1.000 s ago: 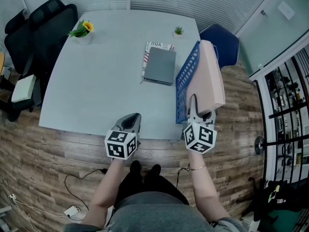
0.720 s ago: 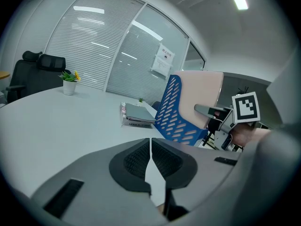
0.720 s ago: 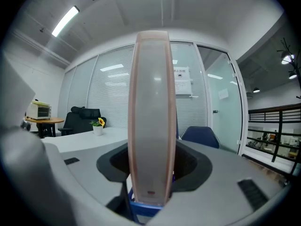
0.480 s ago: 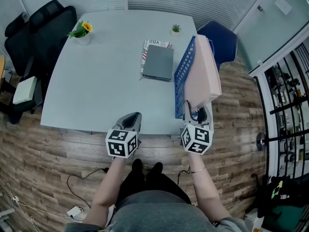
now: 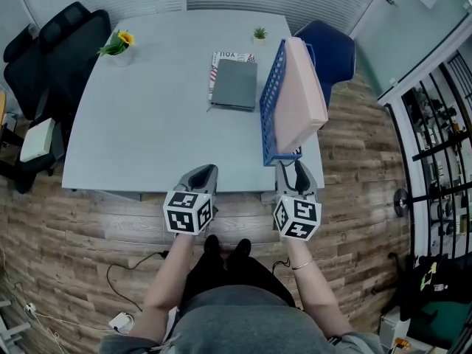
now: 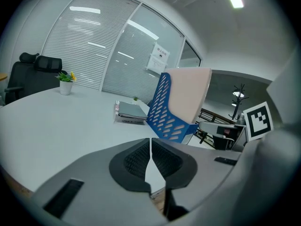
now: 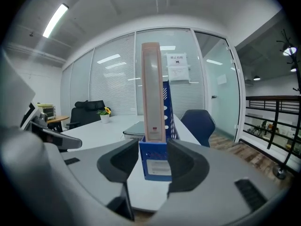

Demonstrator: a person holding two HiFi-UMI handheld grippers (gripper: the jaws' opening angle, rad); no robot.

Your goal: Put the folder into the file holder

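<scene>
– Grey jaws of the right gripper (image 5: 296,167) stood wide and were closing, gripping nothing.
– And the left gripper (image 5: 203,172)?
– Pads pressed together, empty, over the table (image 5: 140,116) edge.
– Where was the folder (image 5: 299,98)?
– Pink, standing on edge inside the blue holder (image 5: 269,105), just ahead of the right jaws (it leaned toward the table's right side).
– Anything else?
– A grey notebook (image 5: 235,84) lay just left of the holder, a small plant (image 5: 259,33) beyond it.
</scene>
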